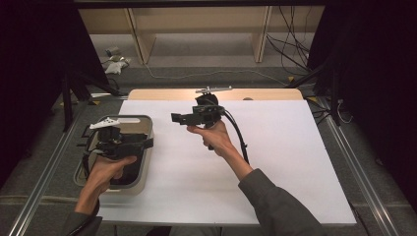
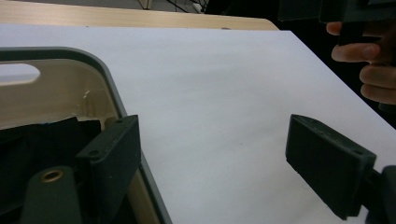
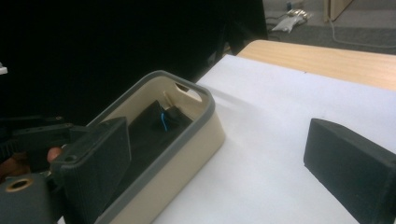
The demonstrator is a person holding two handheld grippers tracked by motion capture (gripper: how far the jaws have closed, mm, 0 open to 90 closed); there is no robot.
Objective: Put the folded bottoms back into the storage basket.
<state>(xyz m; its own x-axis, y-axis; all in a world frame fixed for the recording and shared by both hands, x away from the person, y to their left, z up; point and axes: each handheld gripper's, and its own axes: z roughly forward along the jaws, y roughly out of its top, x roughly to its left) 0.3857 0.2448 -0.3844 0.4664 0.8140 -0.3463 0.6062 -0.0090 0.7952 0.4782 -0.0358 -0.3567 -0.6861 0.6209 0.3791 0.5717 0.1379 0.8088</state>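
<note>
A beige bin with a grey rim [image 1: 147,162] [image 2: 93,58] [image 3: 196,149] stands at the left edge of the white table sheet [image 1: 275,162]. Dark cloth-like stuff [image 1: 129,172] [image 2: 46,135] [image 3: 152,123] lies inside it, with a small blue detail on top. My left gripper [image 1: 146,144] [image 2: 212,140] hovers over the bin's right rim and points right, open, with only bare sheet between the jaws. My right gripper [image 1: 177,118] [image 3: 217,135] is held up above the middle of the table, pointing left toward the bin, open with nothing between its jaws.
A strip of bare wood [image 1: 255,94] shows along the table's far edge. Metal rails [image 1: 359,172] run down both sides. Behind the table are a wooden shelf unit [image 1: 196,24] and loose cables on the floor [image 1: 290,49]. Black curtains close off left and right.
</note>
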